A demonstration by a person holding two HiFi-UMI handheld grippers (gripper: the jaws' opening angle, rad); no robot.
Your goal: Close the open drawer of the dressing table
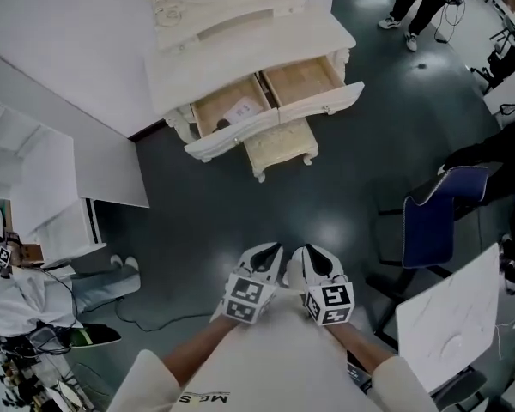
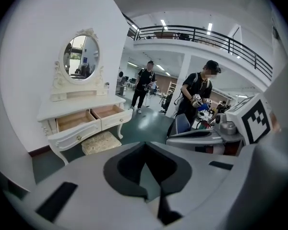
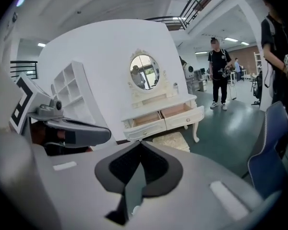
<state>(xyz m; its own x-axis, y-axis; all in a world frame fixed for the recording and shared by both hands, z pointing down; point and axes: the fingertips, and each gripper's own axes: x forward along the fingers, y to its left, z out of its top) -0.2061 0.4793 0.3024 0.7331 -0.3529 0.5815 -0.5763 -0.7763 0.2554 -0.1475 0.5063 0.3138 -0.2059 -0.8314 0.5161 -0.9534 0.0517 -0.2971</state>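
Approach step. Dressing table: two drawers stand pulled out above its stool. Left claw and right claw are fully closed and empty, well short of the table. Next, probably: close in and push the fronts flush.

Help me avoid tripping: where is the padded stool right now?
In the head view, the padded stool stands on the floor at upper centre, just in front of the dressing table and partly beneath its open drawers.
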